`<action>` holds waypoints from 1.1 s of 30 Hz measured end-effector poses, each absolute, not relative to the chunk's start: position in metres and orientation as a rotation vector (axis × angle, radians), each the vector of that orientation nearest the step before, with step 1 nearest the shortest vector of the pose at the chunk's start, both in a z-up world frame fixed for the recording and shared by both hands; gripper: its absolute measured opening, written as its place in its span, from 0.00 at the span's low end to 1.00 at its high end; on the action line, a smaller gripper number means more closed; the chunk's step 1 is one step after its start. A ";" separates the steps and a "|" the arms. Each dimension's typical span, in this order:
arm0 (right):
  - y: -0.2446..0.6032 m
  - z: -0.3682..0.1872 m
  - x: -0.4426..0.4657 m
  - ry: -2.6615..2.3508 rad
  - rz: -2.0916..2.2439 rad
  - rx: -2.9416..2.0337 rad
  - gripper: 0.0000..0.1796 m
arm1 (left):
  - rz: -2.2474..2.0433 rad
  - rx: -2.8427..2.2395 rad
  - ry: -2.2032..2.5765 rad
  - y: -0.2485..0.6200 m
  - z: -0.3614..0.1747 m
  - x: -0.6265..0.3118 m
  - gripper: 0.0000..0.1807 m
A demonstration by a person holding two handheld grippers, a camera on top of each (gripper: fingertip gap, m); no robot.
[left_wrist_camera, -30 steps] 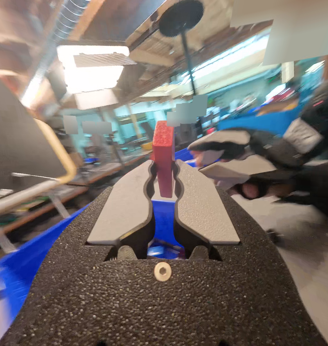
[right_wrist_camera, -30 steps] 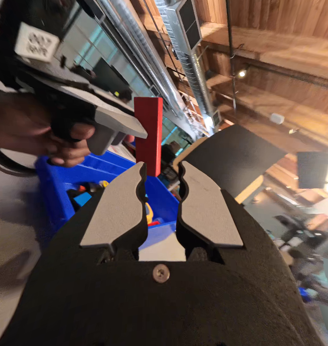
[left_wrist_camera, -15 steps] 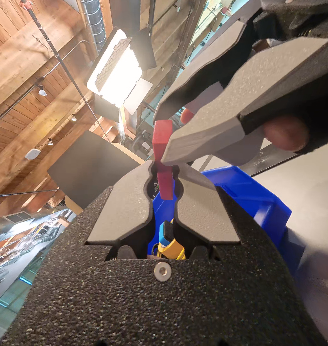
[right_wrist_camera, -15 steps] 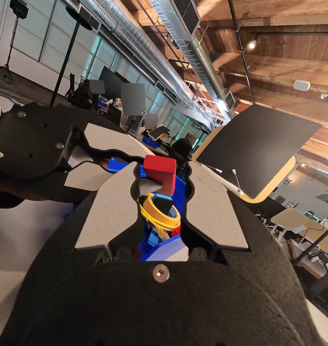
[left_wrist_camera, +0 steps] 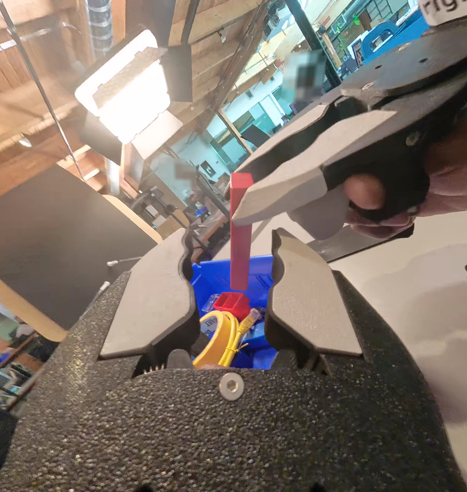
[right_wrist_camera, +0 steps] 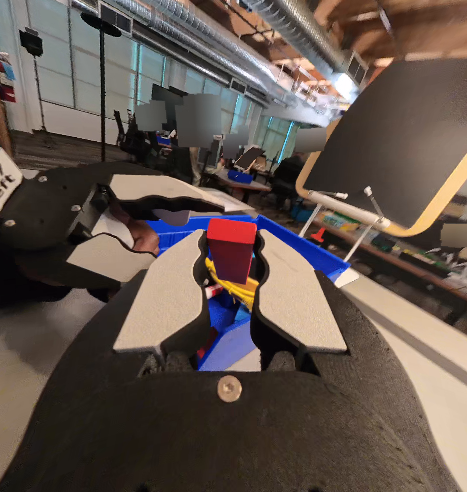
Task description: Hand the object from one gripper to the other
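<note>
- The red block (right_wrist_camera: 231, 254) hangs upright over the blue bin (right_wrist_camera: 301, 246), pinched near its top by the right gripper (right_wrist_camera: 231, 237).
- The left gripper (left_wrist_camera: 229, 234) sits just beside it, fingers spread wide and clear of the block.
- A yellow cable (left_wrist_camera: 224, 338) and a small red piece (left_wrist_camera: 232, 302) lie in the bin.
</note>
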State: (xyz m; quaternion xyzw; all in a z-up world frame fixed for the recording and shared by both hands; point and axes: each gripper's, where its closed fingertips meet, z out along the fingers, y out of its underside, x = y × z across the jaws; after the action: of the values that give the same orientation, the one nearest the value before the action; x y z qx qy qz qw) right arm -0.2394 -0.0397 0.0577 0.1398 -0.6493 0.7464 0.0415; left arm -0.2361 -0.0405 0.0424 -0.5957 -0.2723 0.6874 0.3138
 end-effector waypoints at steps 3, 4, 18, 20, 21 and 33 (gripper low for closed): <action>-0.041 0.051 -0.246 -2.221 2.320 0.375 0.18 | 1.690 -1.626 -0.819 -0.049 0.031 -0.242 0.33; -0.040 0.051 -0.245 -2.295 2.342 0.366 0.18 | 1.642 -1.654 -0.844 -0.050 0.025 -0.243 0.32; -0.022 0.078 -0.235 -1.781 2.311 0.632 0.27 | 0.984 -1.413 -1.048 -0.041 0.024 -0.236 0.10; -0.016 0.076 -0.224 -1.560 2.155 0.794 0.28 | 0.751 -1.265 -1.063 -0.042 0.031 -0.232 0.10; -0.016 0.071 -0.218 -1.481 2.076 0.869 0.30 | 0.639 -1.203 -1.068 -0.042 0.033 -0.230 0.10; -0.031 0.041 -0.210 -0.981 1.459 1.018 0.31 | 0.031 -0.789 -1.018 -0.038 0.048 -0.221 0.09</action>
State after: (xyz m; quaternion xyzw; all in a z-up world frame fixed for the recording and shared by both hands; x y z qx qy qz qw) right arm -0.2097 -0.0310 0.0409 0.4258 -0.4105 0.6102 0.5270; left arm -0.2212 -0.0376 0.0482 -0.3677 -0.4746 0.0146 0.7996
